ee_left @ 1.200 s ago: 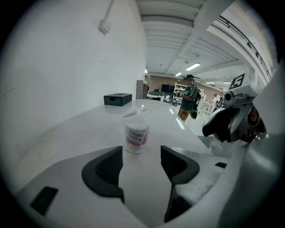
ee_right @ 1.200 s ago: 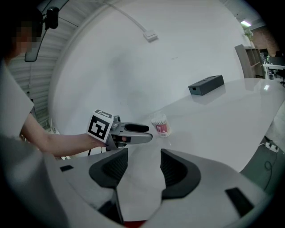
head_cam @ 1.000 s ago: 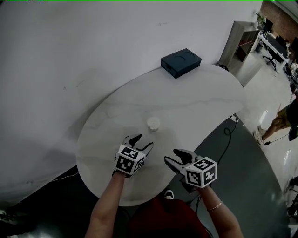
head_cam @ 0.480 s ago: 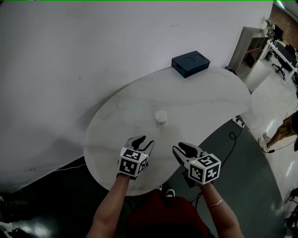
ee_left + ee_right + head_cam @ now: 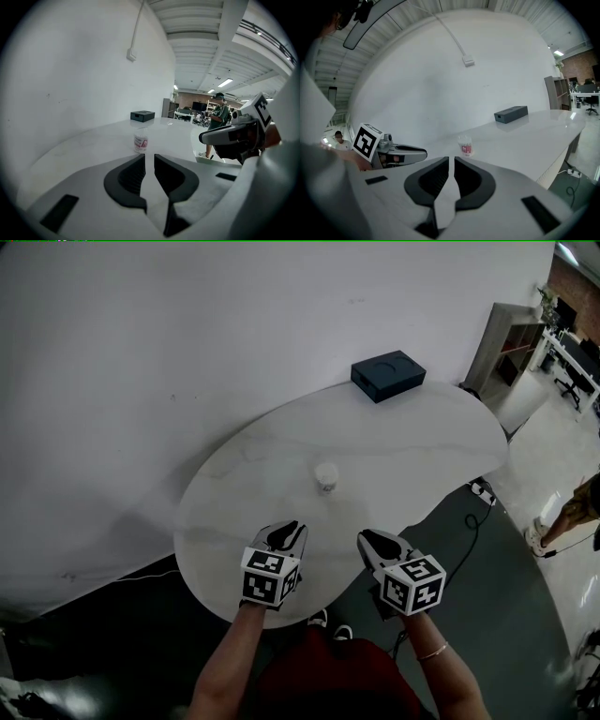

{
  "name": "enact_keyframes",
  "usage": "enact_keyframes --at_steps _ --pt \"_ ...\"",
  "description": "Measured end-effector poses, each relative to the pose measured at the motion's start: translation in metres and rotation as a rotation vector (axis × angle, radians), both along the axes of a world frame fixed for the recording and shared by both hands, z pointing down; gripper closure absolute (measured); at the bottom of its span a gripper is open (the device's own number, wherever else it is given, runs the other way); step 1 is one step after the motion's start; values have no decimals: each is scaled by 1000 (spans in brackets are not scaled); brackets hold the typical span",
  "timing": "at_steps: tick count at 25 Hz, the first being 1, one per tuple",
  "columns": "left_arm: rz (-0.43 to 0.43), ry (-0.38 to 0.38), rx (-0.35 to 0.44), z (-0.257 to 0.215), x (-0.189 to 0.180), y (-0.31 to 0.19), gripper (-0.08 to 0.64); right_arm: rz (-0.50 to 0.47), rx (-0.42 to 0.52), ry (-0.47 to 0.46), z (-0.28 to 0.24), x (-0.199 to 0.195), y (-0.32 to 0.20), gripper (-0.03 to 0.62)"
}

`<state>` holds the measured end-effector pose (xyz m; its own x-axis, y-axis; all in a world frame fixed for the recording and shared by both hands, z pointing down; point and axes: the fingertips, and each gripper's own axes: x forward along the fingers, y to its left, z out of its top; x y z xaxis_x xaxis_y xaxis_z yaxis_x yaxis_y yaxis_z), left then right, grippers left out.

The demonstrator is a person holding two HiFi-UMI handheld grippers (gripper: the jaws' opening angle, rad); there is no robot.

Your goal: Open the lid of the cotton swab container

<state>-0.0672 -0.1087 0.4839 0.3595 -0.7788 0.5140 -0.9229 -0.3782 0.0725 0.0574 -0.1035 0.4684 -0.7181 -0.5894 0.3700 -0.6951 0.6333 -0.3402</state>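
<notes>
Red container [image 5: 140, 139] label, gripper views only, left gripper [image 5: 149, 158], right gripper [image 5: 451, 161], jaws closing, barely apart, empty

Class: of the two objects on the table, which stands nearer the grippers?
The small clear cotton swab container, in the middle; the dark box sits at the far edge.

The cotton swab container [image 5: 325, 476] stands upright on the table [image 5: 422, 442], near the middle of the top and apart from every edge. A box [image 5: 387, 376] lies at the table's far edge, well behind the container and to its right. The wall [image 5: 187, 352] runs behind and to the left of the table. A shelf unit [image 5: 503, 348] stands beyond the table's far right end. A person [image 5: 574, 507] stands on the floor well to the right.
</notes>
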Motion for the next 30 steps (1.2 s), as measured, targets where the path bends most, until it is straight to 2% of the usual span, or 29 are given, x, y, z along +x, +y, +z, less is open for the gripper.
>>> enact_keyframes --at_steps 9,30 --pt "-58 19 46 -14 4 23 520 24 42 9 -5 11 10 569" --pt "-198 81 148 -41 4 59 526 67 141 0 -24 31 28 577"
